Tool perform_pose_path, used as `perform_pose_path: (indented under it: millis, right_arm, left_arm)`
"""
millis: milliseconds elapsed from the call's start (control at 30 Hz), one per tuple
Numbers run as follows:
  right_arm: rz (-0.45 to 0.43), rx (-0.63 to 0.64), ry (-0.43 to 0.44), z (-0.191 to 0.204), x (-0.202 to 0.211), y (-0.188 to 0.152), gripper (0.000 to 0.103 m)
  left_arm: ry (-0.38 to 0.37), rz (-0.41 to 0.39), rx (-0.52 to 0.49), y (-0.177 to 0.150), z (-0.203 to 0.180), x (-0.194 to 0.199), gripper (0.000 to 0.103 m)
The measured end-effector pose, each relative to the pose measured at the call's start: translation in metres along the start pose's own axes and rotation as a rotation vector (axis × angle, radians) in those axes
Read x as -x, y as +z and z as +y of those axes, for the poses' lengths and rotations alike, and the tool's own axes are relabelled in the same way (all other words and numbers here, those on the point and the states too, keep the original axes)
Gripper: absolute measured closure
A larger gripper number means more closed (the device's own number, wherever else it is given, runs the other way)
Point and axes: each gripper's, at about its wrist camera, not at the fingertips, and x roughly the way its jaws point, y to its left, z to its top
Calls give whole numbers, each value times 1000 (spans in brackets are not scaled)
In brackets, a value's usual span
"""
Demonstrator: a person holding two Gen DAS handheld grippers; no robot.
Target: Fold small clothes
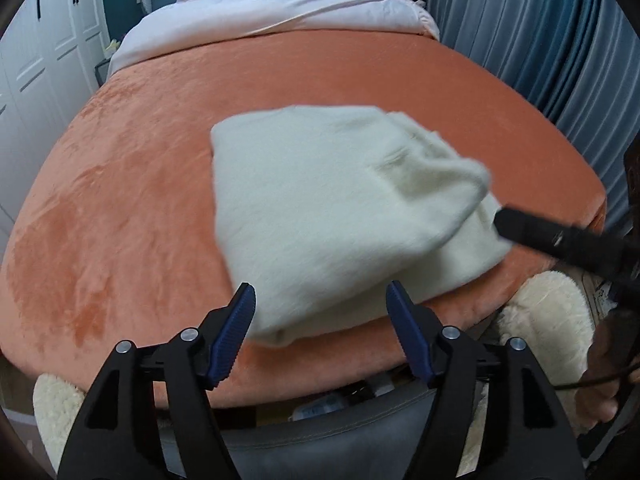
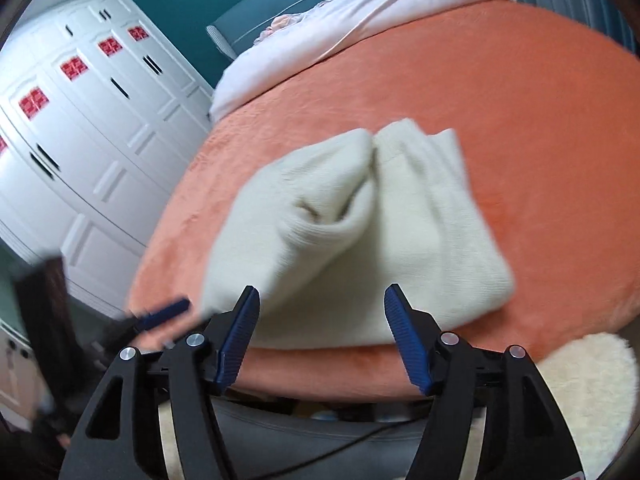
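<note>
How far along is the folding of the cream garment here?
Done: the cream garment lies on the orange blanket already doubled into a compact block, one flap laid over the top. In hand: nothing; the left gripper and right gripper are both open, clear of the cloth. Left: perhaps one more fold or squaring; the top flap looks bunched.

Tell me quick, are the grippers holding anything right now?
Left gripper: open, holding nothing, near the cream sweater.
Right gripper: open, holding nothing, over the sweater's near edge.
</note>
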Motion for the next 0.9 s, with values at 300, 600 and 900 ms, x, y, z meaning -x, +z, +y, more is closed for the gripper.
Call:
perform_pose_path:
  millis: [300,600,900]
  right_arm:
    - [46,-58,-43,19,-59,26,75]
    - [-249,125,-142,38,26,29,94]
    - [-20,-18,-278,-52,-41,-5,94]
  left_arm:
    - [42,40,50,-14,20,-34,40]
    - [-49,18,81,9,13,-17,79]
    - [17,106,-10,7,-14,-23,75]
